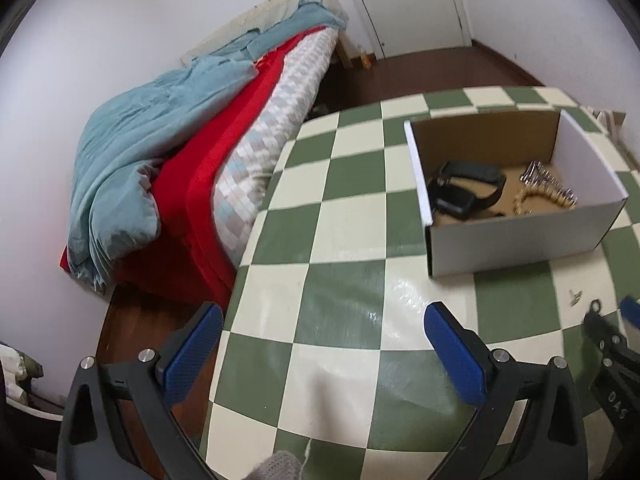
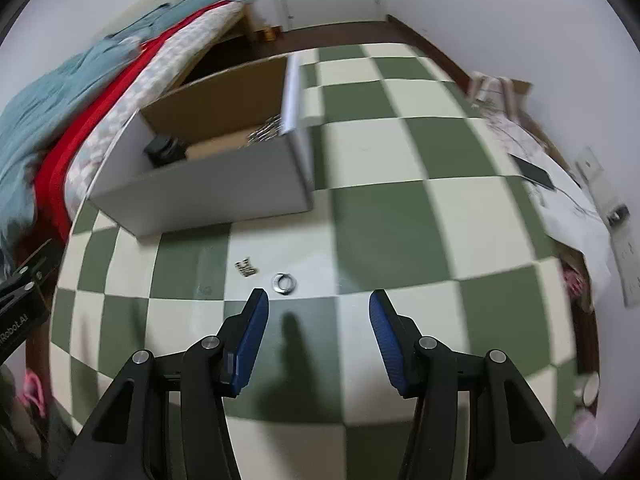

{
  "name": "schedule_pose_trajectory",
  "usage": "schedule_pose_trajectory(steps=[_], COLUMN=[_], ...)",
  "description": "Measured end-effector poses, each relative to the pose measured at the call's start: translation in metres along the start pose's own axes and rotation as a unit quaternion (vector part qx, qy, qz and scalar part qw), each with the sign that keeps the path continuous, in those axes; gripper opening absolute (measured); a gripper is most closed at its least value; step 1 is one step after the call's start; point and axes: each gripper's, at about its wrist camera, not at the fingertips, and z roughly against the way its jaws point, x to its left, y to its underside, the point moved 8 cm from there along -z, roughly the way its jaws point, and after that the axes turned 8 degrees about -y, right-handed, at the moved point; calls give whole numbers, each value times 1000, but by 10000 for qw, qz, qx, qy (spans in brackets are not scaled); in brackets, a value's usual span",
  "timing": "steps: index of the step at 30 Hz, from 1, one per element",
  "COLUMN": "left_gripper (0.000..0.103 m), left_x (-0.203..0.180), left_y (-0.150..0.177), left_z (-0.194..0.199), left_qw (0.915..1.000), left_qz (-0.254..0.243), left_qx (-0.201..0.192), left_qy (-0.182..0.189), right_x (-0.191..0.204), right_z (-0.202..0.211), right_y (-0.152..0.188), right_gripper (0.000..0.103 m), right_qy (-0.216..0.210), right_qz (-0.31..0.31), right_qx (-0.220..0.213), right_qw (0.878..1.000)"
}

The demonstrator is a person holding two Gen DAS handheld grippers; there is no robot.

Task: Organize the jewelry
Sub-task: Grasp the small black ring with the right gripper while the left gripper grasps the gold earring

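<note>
The left gripper (image 1: 324, 328) is held above the green-and-cream checked tabletop (image 1: 344, 240), its blue-padded fingers (image 1: 456, 354) spread wide apart with nothing between them. One finger hangs past the tabletop's left edge, over dark wooden floor (image 1: 132, 328).

Ahead and to the right, a white cardboard box (image 1: 520, 236) is seen standing open on the tabletop. Inside, on its brown floor, a black watch (image 1: 466, 192) lies toward the left, and a gold-toned bracelet (image 1: 524, 200) is curled beside it. A silvery chain piece (image 1: 548, 184) rests along the right side, near the bracelet; whether the two touch cannot be told.

The right gripper (image 2: 318, 304) is held low over the tabletop, its fingers (image 2: 256, 324) also apart and empty. A silver ring (image 2: 284, 282) lies flat on a pale square just beyond the left fingertip, near it but not touched. A small silvery trinket (image 2: 247, 267) sits just to the left of the ring, apart from it; its kind is too small to tell. Both are out on the tabletop, in front of the box's near wall and well outside it.

Beyond the tabletop, a bed (image 1: 256, 148) is piled with a teal blanket (image 1: 152, 128) over a red sheet (image 1: 196, 200). A white door (image 1: 404, 4) is seen at the back wall. This view is blurred.
</note>
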Motion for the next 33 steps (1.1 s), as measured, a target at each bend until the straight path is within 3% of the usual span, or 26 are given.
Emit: schedule_pose_trajectory(steps=[4, 5, 6, 7, 8, 11, 18, 22, 24, 27, 29, 30, 33], left_gripper=[103, 103, 103, 103, 103, 103, 99, 71, 64, 44, 26, 12, 6], left_x=[-6, -9, -12, -17, -22, -47, -125, -156, -163, -171, -174, -176, -177], left_y=[2, 2, 2, 2, 1, 1, 3, 5, 6, 5, 5, 4, 4], left_z=[-5, -5, -5, -3, -3, 6, 28, 36, 35, 38, 38, 39, 39], left_qw=[10000, 9999, 9999, 9998, 9997, 9977, 9847, 9792, 9777, 9758, 9748, 9737, 9733], left_qz=[-59, -85, -96, -117, -136, -153, -411, -683, -720, -704, -686, -671, -665], left_qx=[60, 73, 80, 88, 101, 178, 405, 415, 435, 375, 354, 352, 351], left_qy=[-12, 27, 55, 116, 190, 638, 1643, 1868, 1927, 2034, 2094, 2150, 2167], right_x=[17, 19, 22, 24, 25, 19, -42, -68, -77, -86, -88, -89, -89], right_z=[-19, -22, -22, -21, -20, -16, 10, 16, 17, 17, 19, 19, 21], right_y=[0, 0, -1, -1, -1, 1, -1, 1, 1, 2, 3, 3, 3], right_gripper=[54, 50, 43, 21, 13, 13, 13, 13, 13, 13, 13, 13, 13], right_qy=[216, 337, 397, 440, 460, 535, 527, 672, 732, 742, 743, 738, 732], right_qz=[521, 652, 740, 818, 872, 813, -137, -347, -405, -510, -543, -553, -584], right_qx=[-113, -136, -177, -229, -235, -246, -358, -346, -331, -339, -359, -363, -385], right_qw=[9983, 9972, 9963, 9954, 9948, 9949, 9979, 9965, 9959, 9954, 9951, 9951, 9949])
